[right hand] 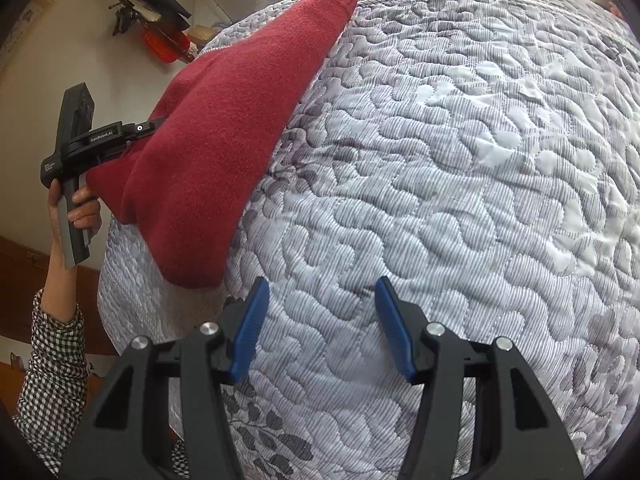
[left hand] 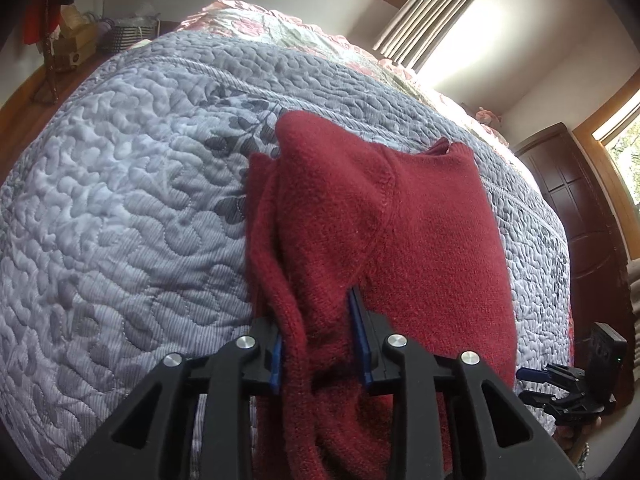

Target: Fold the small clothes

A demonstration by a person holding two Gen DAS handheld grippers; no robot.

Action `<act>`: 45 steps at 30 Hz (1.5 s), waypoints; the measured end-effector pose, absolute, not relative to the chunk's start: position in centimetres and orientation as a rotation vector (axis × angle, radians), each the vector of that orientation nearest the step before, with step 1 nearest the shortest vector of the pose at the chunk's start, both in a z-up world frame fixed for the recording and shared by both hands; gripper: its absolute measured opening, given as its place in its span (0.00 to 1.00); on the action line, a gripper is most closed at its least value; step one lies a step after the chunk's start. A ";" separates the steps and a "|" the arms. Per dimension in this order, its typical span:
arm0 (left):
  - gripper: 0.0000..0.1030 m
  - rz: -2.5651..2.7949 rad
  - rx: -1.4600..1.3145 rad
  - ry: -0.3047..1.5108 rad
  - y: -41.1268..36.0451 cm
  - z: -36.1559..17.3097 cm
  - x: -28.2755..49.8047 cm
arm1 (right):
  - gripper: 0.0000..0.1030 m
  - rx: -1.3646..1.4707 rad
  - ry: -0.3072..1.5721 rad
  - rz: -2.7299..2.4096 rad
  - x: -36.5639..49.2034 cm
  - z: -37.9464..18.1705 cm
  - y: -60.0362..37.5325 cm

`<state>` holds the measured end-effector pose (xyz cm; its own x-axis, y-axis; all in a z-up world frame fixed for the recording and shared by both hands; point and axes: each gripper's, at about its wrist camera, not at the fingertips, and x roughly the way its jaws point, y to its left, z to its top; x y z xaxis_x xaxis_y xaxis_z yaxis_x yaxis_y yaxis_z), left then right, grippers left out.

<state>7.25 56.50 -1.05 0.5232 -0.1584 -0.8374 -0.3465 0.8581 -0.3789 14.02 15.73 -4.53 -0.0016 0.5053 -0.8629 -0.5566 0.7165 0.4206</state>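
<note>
One red knit sweater [left hand: 384, 216] lies on the quilted bed [left hand: 120, 200]; my left gripper [left hand: 320, 344] has its jaws clenched on its bunched hem; my right gripper [right hand: 318, 328] hovers over the quilt, jaws spread wide, empty.

Right gripper [right hand: 320, 322] hangs over the grey quilted bedspread [right hand: 460, 184], blue pads [right hand: 250, 332] spread wide with nothing between them. Off to the left, the left gripper [right hand: 154, 125] bites into the near edge of the red knit sweater [right hand: 224, 120], lifting it off the quilt. A hand [right hand: 80, 210] wraps its grip, checked sleeve [right hand: 56, 372] below.
</note>
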 end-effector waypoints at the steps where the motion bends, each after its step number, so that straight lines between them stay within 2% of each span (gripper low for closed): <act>1: 0.36 0.131 -0.533 1.029 56.4 -0.6 6.9 | 0.54 -0.049 1.332 0.836 14.0 -4.7 16.1; 2: 0.43 0.142 -0.513 1.029 56.2 -0.1 6.3 | 0.54 -0.046 1.331 0.837 14.0 -4.7 16.5; 3: 0.46 0.142 -0.492 1.019 56.0 0.5 5.6 | 0.55 -0.038 1.332 0.838 14.0 -4.7 16.8; 8: 0.55 0.122 -0.388 0.972 54.1 3.4 2.0 | 0.58 0.014 1.329 0.884 13.6 -4.1 19.5; 13: 0.53 0.122 -0.348 1.010 52.5 2.3 1.3 | 0.62 0.121 1.394 0.974 13.1 -4.5 23.2; 16: 0.46 0.133 -0.386 1.023 52.8 0.9 0.9 | 0.63 0.142 1.446 0.967 13.1 -5.6 25.5; 17: 0.39 0.134 -0.404 1.028 52.9 0.5 0.7 | 0.54 0.147 1.461 0.974 13.0 -6.0 26.2; 18: 0.28 0.135 -0.416 1.028 52.9 0.3 0.6 | 0.41 0.152 1.476 0.975 13.0 -6.3 26.8; 19: 0.21 0.135 -0.420 1.024 52.8 0.2 0.4 | 0.36 0.142 1.477 0.955 13.0 -6.4 27.2; 20: 0.19 0.128 -0.425 1.018 52.8 0.3 0.3 | 0.27 0.130 1.476 0.944 13.0 -6.4 27.4; 21: 0.15 0.118 -0.428 1.013 52.7 0.3 0.2 | 0.22 0.137 1.473 0.948 13.1 -6.2 27.4; 27: 0.13 0.057 -0.425 1.022 51.6 -0.6 0.1 | 0.17 0.120 1.397 0.926 13.0 -3.8 24.5; 32: 0.13 0.074 -0.426 1.079 52.0 -3.8 0.4 | 0.18 0.033 1.458 0.873 12.2 -7.4 24.6; 37: 0.19 0.059 -0.422 1.085 52.1 -3.3 0.2 | 0.21 -0.017 1.439 0.890 12.3 -7.3 25.1; 40: 0.38 0.064 -0.384 1.061 52.2 -1.2 -0.1 | 0.35 -0.054 1.422 0.915 11.7 -5.9 26.3; 41: 0.47 0.057 -0.381 1.039 52.5 -0.3 -0.1 | 0.46 -0.056 1.407 0.922 11.7 -5.2 26.3; 42: 0.53 0.045 -0.393 1.021 53.0 0.5 0.0 | 0.52 -0.049 1.383 0.930 12.0 -4.4 26.1; 45: 0.54 0.051 -0.441 0.976 54.9 2.4 1.2 | 0.53 -0.031 1.330 0.927 13.5 -2.5 25.7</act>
